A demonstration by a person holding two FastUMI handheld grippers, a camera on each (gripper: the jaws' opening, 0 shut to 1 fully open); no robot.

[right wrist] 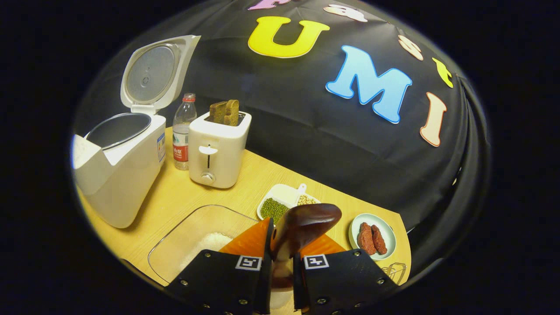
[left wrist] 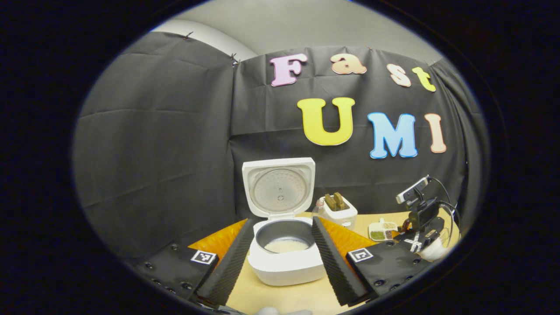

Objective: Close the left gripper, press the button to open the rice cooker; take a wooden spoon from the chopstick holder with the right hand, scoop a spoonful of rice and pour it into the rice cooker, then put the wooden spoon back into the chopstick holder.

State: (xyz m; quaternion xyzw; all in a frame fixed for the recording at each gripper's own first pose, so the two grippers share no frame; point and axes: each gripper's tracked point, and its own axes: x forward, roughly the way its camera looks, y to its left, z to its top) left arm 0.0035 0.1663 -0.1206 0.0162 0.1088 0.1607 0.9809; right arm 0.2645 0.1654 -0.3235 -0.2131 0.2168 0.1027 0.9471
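Lid up, rice cooker [left wrist: 286, 253] lower centre, framed by your spread-fingered left gripper [left wrist: 282, 251]. Right gripper [right wrist: 280, 262] clamps the wooden spoon [right wrist: 306, 223], bowl upward, above the glass rice dish [right wrist: 192, 245] at lower left. Judged step: scooping; next, dip bowl into the rice.

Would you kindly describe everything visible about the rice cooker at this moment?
The rice cooker is a white, plastic-looking appliance standing upright on the light wooden table, left of a water bottle. Its hinged lid is raised fully open at the back, showing a round metallic inner plate. The dark inner pot holds a shallow layer of white rice. A small label sits on its side. The left gripper flanks it, open.
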